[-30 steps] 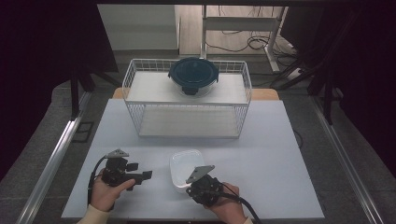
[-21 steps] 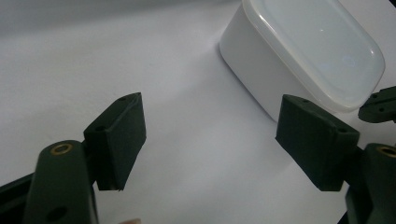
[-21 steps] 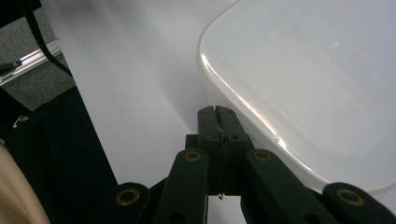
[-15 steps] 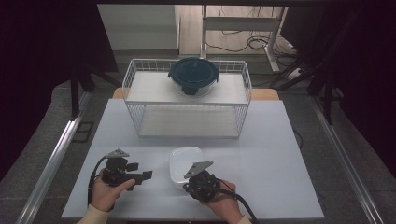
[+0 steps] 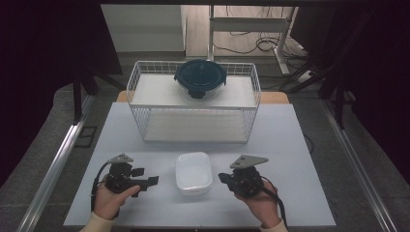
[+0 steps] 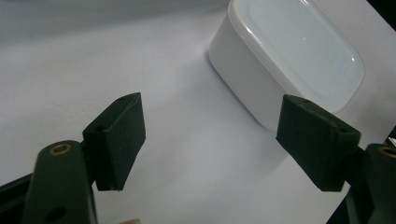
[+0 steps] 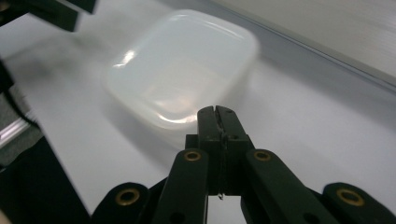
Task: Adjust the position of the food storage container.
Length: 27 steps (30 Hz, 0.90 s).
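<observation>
The white lidded container [image 5: 193, 172] sits on the pale surface [image 5: 290, 145] near the front edge, right between the two hands. On its left, the left claw [image 5: 151, 181] rests low by the surface, aimed at the container, jaws spread wide with nothing between them. The left gripper view confirms it: two black pads apart, bare surface in the gap, the container [image 6: 285, 56] lying just beyond the far pad and not touched.

Over on the other side, the right claw [image 5: 221, 177] points at the container's right side, just beside it. In the right gripper view the jaws are pressed tight together, gripping nothing, tips [image 7: 218, 114] close to the container's near wall [image 7: 182, 74]; contact is too blurred to call.

Further back stands a white wire basket [image 5: 193, 104], and inside it a round container with a dark blue clip lid [image 5: 200, 77], well apart from both hands.
</observation>
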{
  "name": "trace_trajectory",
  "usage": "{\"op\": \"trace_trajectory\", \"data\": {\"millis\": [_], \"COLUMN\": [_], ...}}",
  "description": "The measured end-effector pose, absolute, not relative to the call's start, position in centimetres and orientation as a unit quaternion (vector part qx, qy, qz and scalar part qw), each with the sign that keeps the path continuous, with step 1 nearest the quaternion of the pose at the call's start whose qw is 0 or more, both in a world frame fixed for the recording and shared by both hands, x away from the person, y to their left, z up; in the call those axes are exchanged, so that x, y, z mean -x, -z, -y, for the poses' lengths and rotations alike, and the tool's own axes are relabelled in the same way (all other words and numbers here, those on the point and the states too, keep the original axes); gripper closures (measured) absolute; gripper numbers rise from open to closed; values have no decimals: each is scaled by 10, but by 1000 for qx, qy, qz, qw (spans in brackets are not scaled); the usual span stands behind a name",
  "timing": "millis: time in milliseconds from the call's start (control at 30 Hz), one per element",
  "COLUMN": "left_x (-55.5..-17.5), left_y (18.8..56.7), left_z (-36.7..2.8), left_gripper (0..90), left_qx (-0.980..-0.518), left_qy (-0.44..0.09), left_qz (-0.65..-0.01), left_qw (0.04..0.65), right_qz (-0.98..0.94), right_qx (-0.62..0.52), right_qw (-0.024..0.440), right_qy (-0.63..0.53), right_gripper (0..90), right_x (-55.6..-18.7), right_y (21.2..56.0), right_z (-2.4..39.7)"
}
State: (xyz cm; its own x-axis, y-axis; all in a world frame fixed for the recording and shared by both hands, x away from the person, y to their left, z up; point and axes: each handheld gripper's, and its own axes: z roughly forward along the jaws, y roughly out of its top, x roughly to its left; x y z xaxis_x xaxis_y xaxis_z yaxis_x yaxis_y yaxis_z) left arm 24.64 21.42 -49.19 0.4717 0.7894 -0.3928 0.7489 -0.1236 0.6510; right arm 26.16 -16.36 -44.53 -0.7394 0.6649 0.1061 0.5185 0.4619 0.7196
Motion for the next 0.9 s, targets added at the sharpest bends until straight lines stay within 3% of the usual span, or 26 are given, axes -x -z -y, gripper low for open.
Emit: {"op": "trace_trajectory", "data": {"millis": [333, 400, 500, 600, 733, 900], "left_x": [-246, -246, -246, -245, -245, -245], "left_y": [490, 490, 489, 489, 488, 488], "left_z": [-214, -213, -212, -213, -213, -214], "left_gripper": [227, 227, 226, 225, 224, 224], "left_qx": [-743, -741, -740, -739, -735, -731], "left_qy": [-17, -14, -13, -13, -11, -6], "left_qz": [-514, -515, -515, -515, -518, -519], "left_qw": [427, 429, 432, 434, 437, 443], "right_qz": [-824, -823, -823, -816, -812, -811], "right_qx": [-398, -395, -394, -404, -412, -415], "right_qw": [66, 65, 69, 75, 72, 68], "right_qy": [-397, -402, -403, -408, -408, -407], "right_gripper": [886, 781, 532, 409, 330, 303], "right_x": [-277, -276, -275, -275, -276, -277], "right_y": [458, 457, 455, 454, 455, 456], "right_z": [193, 193, 190, 190, 193, 194]}}
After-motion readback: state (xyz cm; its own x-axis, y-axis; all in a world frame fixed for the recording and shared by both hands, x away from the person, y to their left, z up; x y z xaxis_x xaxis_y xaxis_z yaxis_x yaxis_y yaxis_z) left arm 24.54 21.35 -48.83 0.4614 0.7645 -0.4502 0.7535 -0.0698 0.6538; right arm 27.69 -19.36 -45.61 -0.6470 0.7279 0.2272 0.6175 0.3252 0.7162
